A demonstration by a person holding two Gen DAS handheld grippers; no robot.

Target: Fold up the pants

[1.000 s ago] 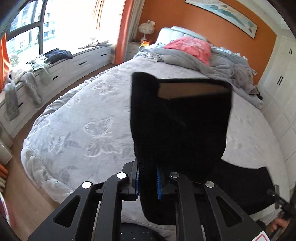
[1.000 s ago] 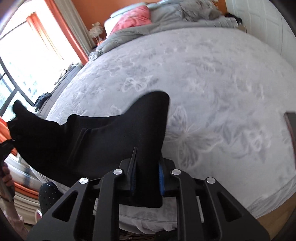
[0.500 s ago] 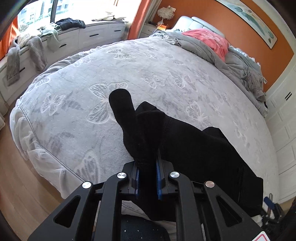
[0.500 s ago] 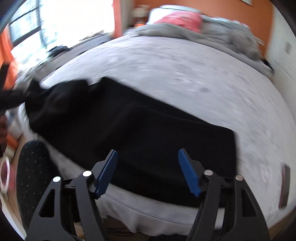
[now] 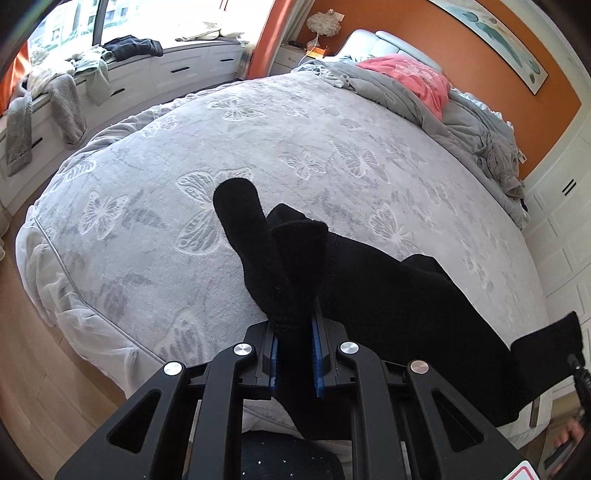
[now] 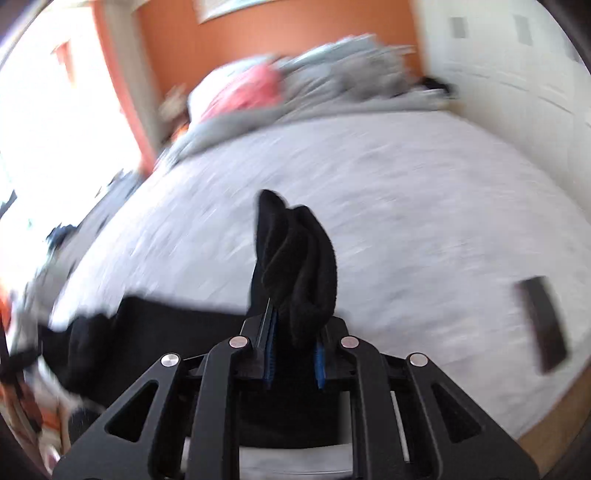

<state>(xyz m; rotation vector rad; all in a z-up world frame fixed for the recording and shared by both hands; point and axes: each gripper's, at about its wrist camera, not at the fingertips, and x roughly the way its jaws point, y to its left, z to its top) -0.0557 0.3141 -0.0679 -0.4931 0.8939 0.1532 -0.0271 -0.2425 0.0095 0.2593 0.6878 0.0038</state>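
pinching a bunched end of the black pants, the left gripper has its jaws clamped on thick knit fabric; the right gripper has just been closing its jaws, now gripping another gathered wad. between them the pants sag across the near edge of the grey bed. they look soft, limp and fairly light, likely to slump and bunch, so holds at hem or waistband corners should suit best. farther off lies a pink pillow

Daylight poured from the window at upper left, blown white, left view stayed sharp, right view smeared with motion blur, fisheye corners went dark.
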